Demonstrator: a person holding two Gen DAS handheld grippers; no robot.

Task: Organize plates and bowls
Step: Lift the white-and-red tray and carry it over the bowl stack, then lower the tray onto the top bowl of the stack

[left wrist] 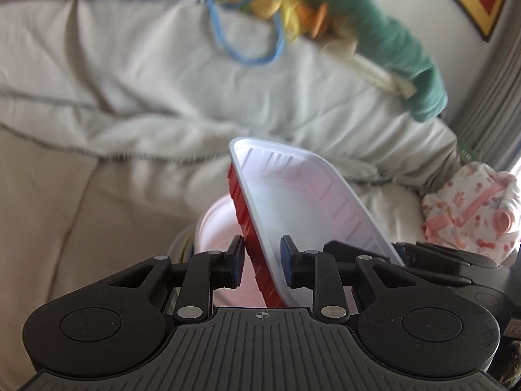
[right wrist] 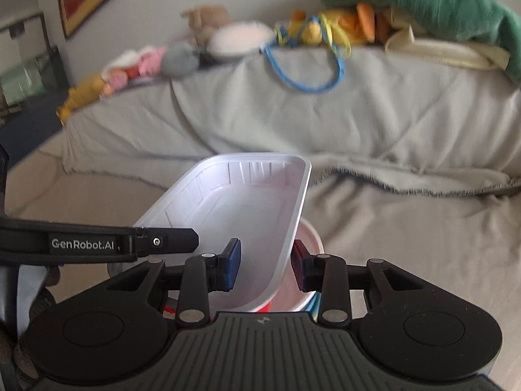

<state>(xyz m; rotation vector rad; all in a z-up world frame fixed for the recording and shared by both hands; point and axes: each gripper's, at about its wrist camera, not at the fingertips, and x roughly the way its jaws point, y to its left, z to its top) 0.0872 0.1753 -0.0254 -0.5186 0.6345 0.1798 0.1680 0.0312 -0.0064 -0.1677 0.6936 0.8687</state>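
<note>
Soft daylight, no hard shadows; sofa (left wrist: 130, 97) and plush toys (right wrist: 423, 9) blurred, grippers sharp, fisheye bending at edges.

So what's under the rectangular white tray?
A round white bowl sits below the tray, only partly visible. The tray covers most of it, so its contents cannot be seen.

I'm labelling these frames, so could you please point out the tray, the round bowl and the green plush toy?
tray (right wrist: 247, 202): right wrist view, white inner floor.
bowl (left wrist: 216, 228): left wrist view, pale inside left of the tray.
green plush (right wrist: 433, 3): right wrist view, its body atop the sofa back.
</note>
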